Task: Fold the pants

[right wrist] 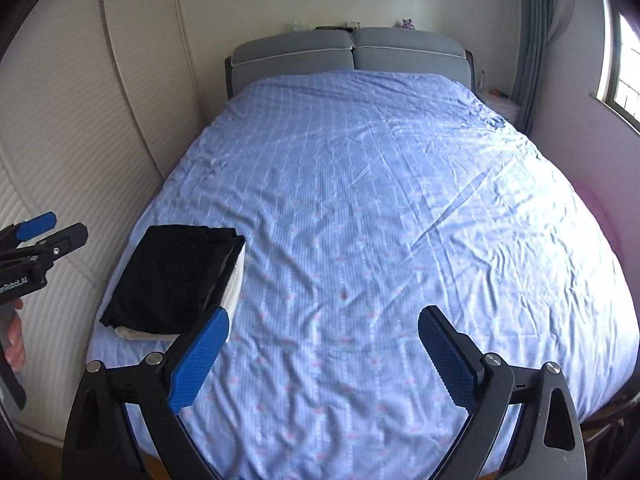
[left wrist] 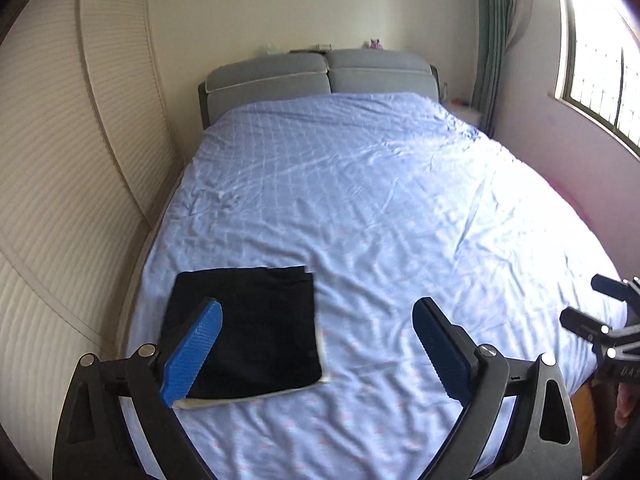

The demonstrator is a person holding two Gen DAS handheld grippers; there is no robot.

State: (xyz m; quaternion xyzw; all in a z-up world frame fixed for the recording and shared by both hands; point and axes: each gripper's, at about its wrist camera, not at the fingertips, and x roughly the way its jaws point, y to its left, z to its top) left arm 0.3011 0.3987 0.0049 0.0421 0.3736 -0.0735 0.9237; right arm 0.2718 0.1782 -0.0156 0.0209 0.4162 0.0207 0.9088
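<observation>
Both jaws of the left hand-held gripper (left wrist: 316, 344) stand wide apart and empty, and the right hand-held gripper (right wrist: 323, 354) likewise. The black pants (left wrist: 256, 328) lie folded on a white garment (left wrist: 325, 376) near the left foot corner of the bed (left wrist: 400, 200). Folding looks finished; next probably needs nothing more.

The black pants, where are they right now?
The folded black pants lie on a white folded cloth near the foot of the blue bed, on its left side in both wrist views, close to the white wardrobe.
</observation>
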